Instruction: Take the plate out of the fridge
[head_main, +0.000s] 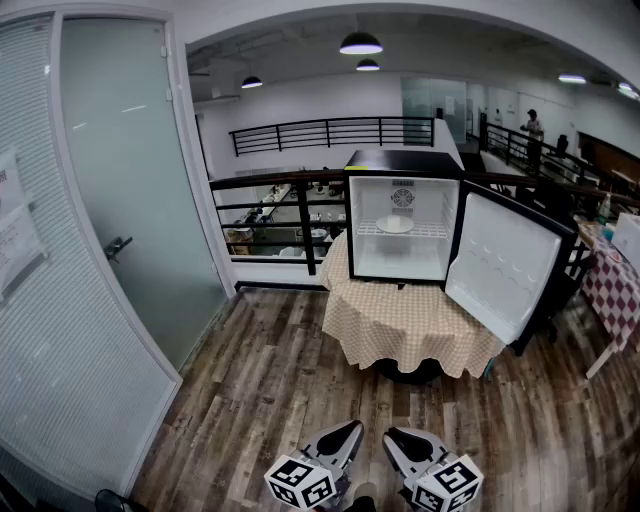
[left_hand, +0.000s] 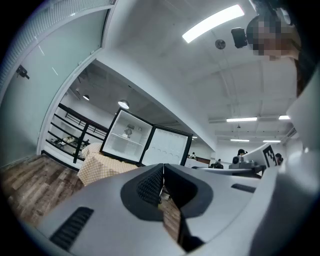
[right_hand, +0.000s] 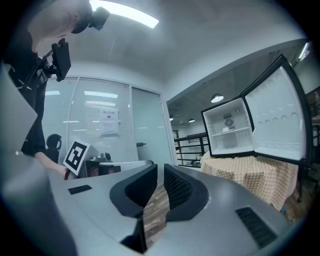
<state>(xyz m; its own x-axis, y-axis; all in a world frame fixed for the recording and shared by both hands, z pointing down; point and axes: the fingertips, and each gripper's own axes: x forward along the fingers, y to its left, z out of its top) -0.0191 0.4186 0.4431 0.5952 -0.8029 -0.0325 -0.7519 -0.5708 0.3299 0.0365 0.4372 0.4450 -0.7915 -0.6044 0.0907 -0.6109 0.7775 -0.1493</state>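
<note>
A small black fridge (head_main: 403, 215) stands on a round table with a beige checked cloth (head_main: 405, 320), several steps ahead of me. Its door (head_main: 505, 265) hangs open to the right. A white plate (head_main: 394, 225) lies on the wire shelf inside, also visible as the plate (right_hand: 226, 128) in the right gripper view. The left gripper view shows the fridge (left_hand: 126, 139) far off. My left gripper (head_main: 352, 430) and right gripper (head_main: 393, 436) are held low near my body, side by side, far from the fridge. Both are shut with nothing in them, as the left gripper (left_hand: 162, 168) and right gripper (right_hand: 160, 168) show close up.
A frosted glass door (head_main: 130, 200) and a glass wall run along the left. A black railing (head_main: 300, 215) stands behind the table. A table with a red checked cloth (head_main: 615, 290) is at the right edge. Wood floor (head_main: 270, 390) lies between me and the fridge.
</note>
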